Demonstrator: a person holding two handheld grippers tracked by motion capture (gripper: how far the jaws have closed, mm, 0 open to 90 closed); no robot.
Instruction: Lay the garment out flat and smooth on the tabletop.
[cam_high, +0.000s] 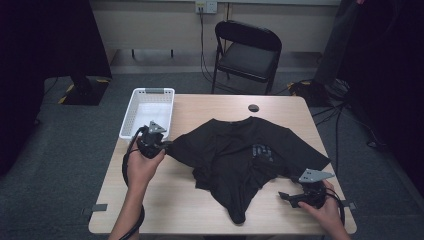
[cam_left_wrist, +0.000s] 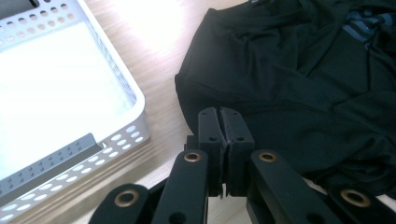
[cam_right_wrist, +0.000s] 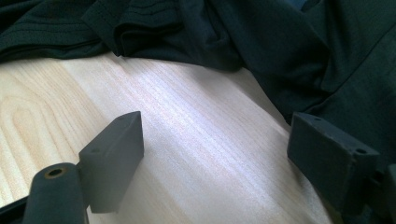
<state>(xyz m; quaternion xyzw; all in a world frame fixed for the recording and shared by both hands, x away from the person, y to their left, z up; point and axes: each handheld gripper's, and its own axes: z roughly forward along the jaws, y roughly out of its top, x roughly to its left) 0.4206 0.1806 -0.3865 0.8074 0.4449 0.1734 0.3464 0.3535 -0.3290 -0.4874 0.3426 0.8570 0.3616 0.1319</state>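
A black T-shirt (cam_high: 240, 150) with a small blue print lies crumpled on the wooden table (cam_high: 165, 200). My left gripper (cam_high: 162, 145) is at the shirt's left sleeve, which is drawn out to a point toward it. In the left gripper view its jaws (cam_left_wrist: 219, 114) are pressed together at the edge of the black T-shirt (cam_left_wrist: 289, 70). My right gripper (cam_high: 285, 196) hovers low over bare wood near the table's front right. It stands open (cam_right_wrist: 217, 130), with the black T-shirt (cam_right_wrist: 280, 46) just beyond and beside its right jaw.
A white perforated basket (cam_high: 147, 92) stands empty at the table's back left, close to the left gripper; its wall (cam_left_wrist: 140, 126) is right beside the jaws. A small black round cap (cam_high: 253, 107) sits near the far edge. A black folding chair (cam_high: 247, 50) stands behind the table.
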